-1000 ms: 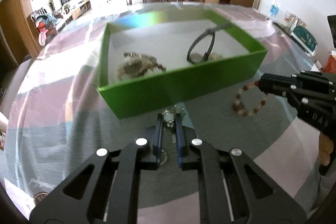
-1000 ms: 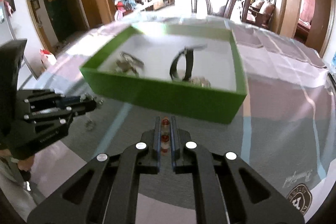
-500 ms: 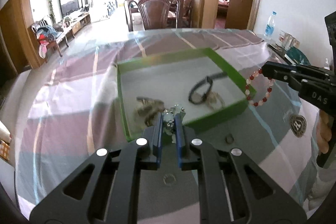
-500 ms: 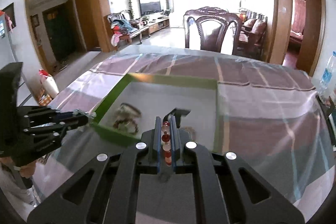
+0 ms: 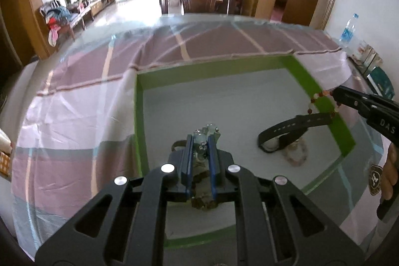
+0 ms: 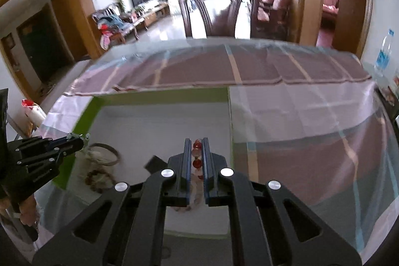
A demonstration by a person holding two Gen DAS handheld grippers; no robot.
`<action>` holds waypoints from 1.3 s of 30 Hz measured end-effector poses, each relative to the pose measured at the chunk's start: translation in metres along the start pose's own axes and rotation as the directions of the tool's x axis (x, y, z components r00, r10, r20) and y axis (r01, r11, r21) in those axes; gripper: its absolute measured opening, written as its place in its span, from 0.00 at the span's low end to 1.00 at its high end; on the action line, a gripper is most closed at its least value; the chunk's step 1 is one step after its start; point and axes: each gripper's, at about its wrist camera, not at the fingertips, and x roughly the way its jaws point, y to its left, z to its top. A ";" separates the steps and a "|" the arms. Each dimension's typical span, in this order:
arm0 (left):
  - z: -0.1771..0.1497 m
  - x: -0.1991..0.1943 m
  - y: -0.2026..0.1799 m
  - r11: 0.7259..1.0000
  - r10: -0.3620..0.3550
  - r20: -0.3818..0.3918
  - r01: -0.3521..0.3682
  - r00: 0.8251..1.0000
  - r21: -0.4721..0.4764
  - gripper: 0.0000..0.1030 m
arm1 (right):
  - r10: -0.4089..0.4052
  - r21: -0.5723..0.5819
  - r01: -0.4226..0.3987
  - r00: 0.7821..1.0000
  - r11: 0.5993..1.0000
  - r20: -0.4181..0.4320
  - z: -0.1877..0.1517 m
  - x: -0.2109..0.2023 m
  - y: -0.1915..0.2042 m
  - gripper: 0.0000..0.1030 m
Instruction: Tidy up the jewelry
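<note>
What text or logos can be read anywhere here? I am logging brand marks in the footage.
"DAS": white letters on the side of the right gripper, cut off at the frame edge.
Round emblem on the tablecloth: shows an "H"; its ring text is too blurred.
Water bottle label: too small.

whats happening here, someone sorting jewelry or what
A person holds a gripper in each hand above a green box on the table. The left gripper is shut on a clear-stone piece, and the right gripper is shut on a red bead bracelet. Both pieces hang over the box, not yet released. A black watch and other jewelry already lie inside.
</note>
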 end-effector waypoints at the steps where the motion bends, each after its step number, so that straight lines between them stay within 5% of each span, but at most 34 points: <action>1: -0.001 0.003 0.000 1.000 0.001 -0.002 -0.001 1.000 -0.003 0.14 | 0.001 -0.001 -0.001 1.000 1.000 -0.007 -0.002 0.003 -0.001 0.08; 3: -0.001 0.002 0.002 1.000 0.011 0.003 -0.011 1.000 -0.007 0.31 | 0.005 -0.004 -0.005 1.000 1.000 -0.002 -0.004 0.000 0.000 0.11; 8: -0.009 -0.032 0.005 1.000 0.023 0.063 -0.024 0.998 0.007 0.41 | 0.035 -0.054 -0.032 0.998 0.998 0.052 -0.013 -0.040 0.010 0.20; 10: -0.018 -0.049 0.006 0.999 0.028 0.084 -0.030 0.996 0.011 0.45 | 0.058 -0.062 -0.054 0.996 0.997 0.072 -0.022 -0.058 0.013 0.46; 11: -0.024 -0.057 0.006 0.999 0.027 0.091 -0.028 0.996 0.015 0.46 | 0.073 -0.069 -0.068 0.994 0.995 0.080 -0.028 -0.068 0.015 0.51; 16: -0.073 -0.083 -0.006 0.996 0.038 0.067 -0.043 0.997 0.075 0.48 | 0.121 -0.147 -0.124 0.992 0.981 -0.029 -0.065 -0.072 0.033 0.51; 22: -0.124 -0.069 -0.024 0.995 0.014 -0.050 -0.009 0.999 0.098 0.52 | 0.073 -0.167 -0.115 0.969 0.979 -0.237 -0.114 -0.013 0.049 0.51; 27: -0.147 -0.053 -0.032 0.994 0.007 -0.119 0.006 0.993 0.107 0.53 | 0.022 -0.192 -0.069 0.970 0.979 -0.241 -0.121 0.005 0.056 0.50; 32: -0.157 -0.042 -0.028 0.997 -0.004 -0.152 0.017 0.988 0.080 0.53 | 0.020 -0.235 -0.079 0.970 0.969 -0.243 -0.129 0.009 0.064 0.21; 37: -0.157 -0.037 -0.026 0.997 -0.009 -0.160 0.020 0.987 0.069 0.52 | 0.043 -0.228 -0.103 0.966 0.968 -0.255 -0.133 0.006 0.064 0.20; 39: -0.157 -0.032 -0.025 0.998 -0.004 -0.166 0.014 0.986 0.061 0.33 | 0.046 -0.221 -0.103 0.967 0.970 -0.250 -0.137 0.004 0.063 0.20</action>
